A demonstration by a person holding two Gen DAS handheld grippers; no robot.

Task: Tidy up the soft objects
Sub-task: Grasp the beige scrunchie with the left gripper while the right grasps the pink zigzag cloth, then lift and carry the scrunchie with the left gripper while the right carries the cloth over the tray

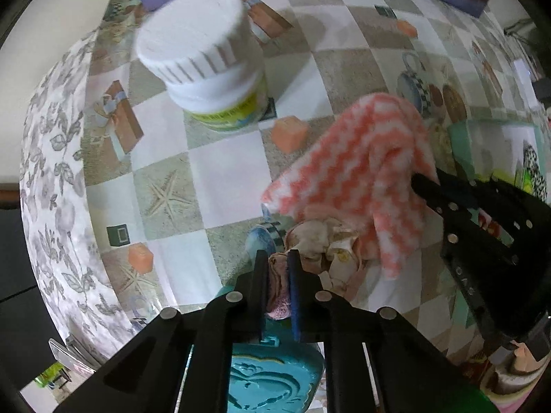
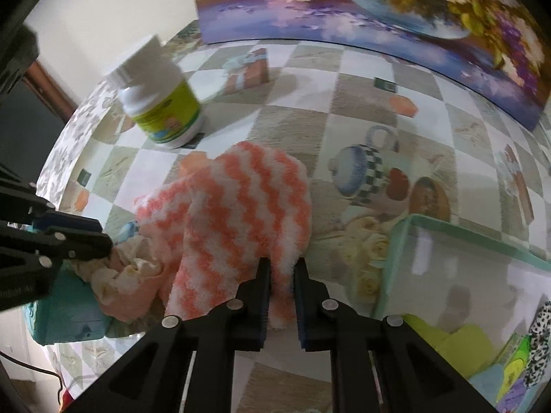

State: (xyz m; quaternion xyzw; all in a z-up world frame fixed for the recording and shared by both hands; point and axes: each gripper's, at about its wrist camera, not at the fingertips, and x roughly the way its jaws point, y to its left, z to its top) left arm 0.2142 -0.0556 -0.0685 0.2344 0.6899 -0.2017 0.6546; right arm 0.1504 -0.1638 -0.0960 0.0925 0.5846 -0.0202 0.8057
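A white plastic jar with a ribbed white lid and a green-yellow label (image 2: 162,103) stands upright in the upper left of the right wrist view, on the bench's checkered printed oilcloth (image 2: 347,96). Behind it, along the top of the frame, leans a purple painting of flowers (image 2: 344,10). A teal embossed box (image 1: 272,385) sits at the bottom of the left wrist view.

I get soft, even daylight in both views, with only faint shadows on the tablecloth (image 1: 224,179). Fisheye bends the table edge hard and blackens the corners. The jar (image 1: 203,58) is smeared by motion blur in the left view; the painting (image 2: 378,17) looks soft in the right.
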